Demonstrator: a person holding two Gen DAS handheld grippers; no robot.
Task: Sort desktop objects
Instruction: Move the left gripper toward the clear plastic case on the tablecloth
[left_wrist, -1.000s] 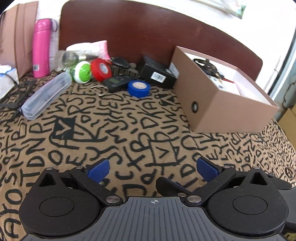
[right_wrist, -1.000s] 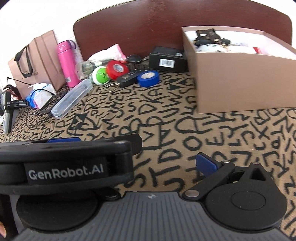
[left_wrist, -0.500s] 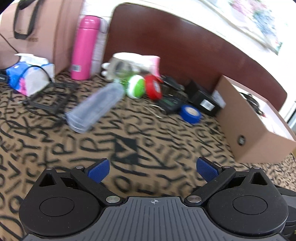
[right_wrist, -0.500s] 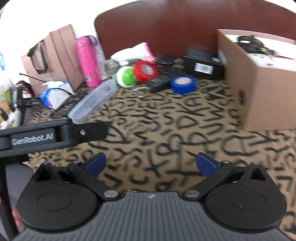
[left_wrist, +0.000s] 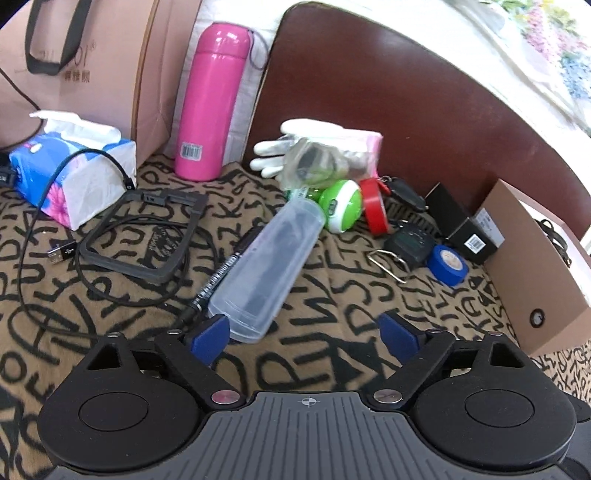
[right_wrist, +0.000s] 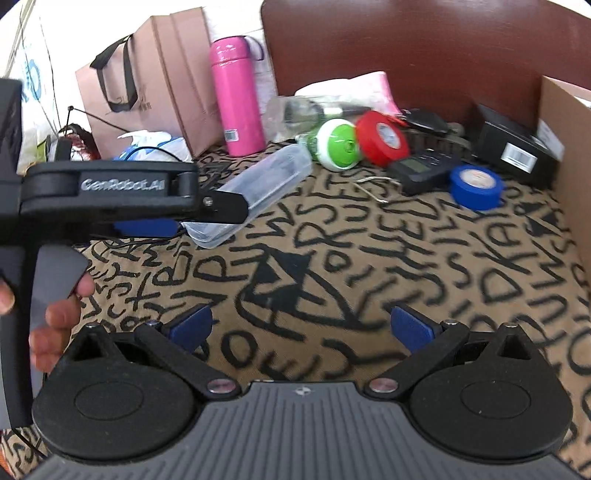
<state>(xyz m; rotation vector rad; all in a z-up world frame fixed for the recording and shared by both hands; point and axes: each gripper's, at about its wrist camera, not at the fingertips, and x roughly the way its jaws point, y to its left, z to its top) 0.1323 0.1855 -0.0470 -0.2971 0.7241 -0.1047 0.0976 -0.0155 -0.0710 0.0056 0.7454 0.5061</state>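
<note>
A clear plastic case (left_wrist: 264, 271) lies on the patterned cloth, its near end just ahead of my open, empty left gripper (left_wrist: 304, 341). It also shows in the right wrist view (right_wrist: 258, 192). A black pen (left_wrist: 221, 275) lies along its left side. Behind it are a green-white round object (left_wrist: 340, 205), red tape (left_wrist: 373, 210), blue tape (left_wrist: 447, 264), a small black scale (left_wrist: 408, 243) and a black box (left_wrist: 467, 234). The brown cardboard box (left_wrist: 532, 273) stands at the right. My right gripper (right_wrist: 301, 326) is open and empty above bare cloth.
A pink bottle (left_wrist: 208, 99), paper bag (left_wrist: 74, 66), tissue pack (left_wrist: 70, 173), dark frame (left_wrist: 144, 232) and USB cable (left_wrist: 61, 254) sit at the left. A clear bag and white glove (left_wrist: 314, 155) lie at the back by the brown headboard (left_wrist: 424, 122). The left gripper body (right_wrist: 110, 192) crosses the right view.
Both grippers have swung left, away from the cardboard box. The left gripper has closed in on the clear case, which now lies just ahead of its fingers. Both stay open.
</note>
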